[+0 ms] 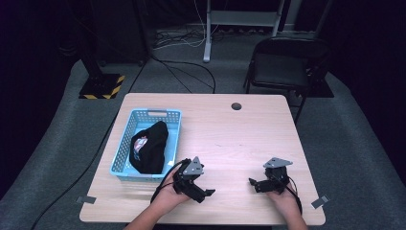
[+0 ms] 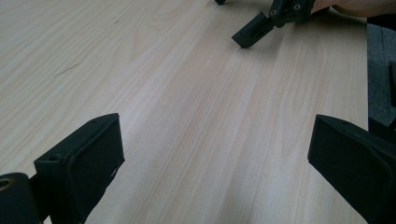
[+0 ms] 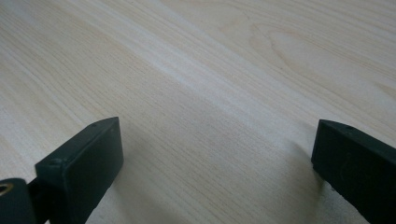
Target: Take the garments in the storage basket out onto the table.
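Between basket (image 1: 125, 143) and table's (image 1: 249, 129) right edge — bare wood.

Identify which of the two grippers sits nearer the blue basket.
The left gripper: it rests just beside the blue basket; the right gripper sits farther across the table.

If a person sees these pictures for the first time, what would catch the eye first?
Probably the blue basket at the table's left side, with a black cloth bundle lying in it. Next, the two hand-held devices near the front edge: the left gripper and the right gripper, both open over bare wood.
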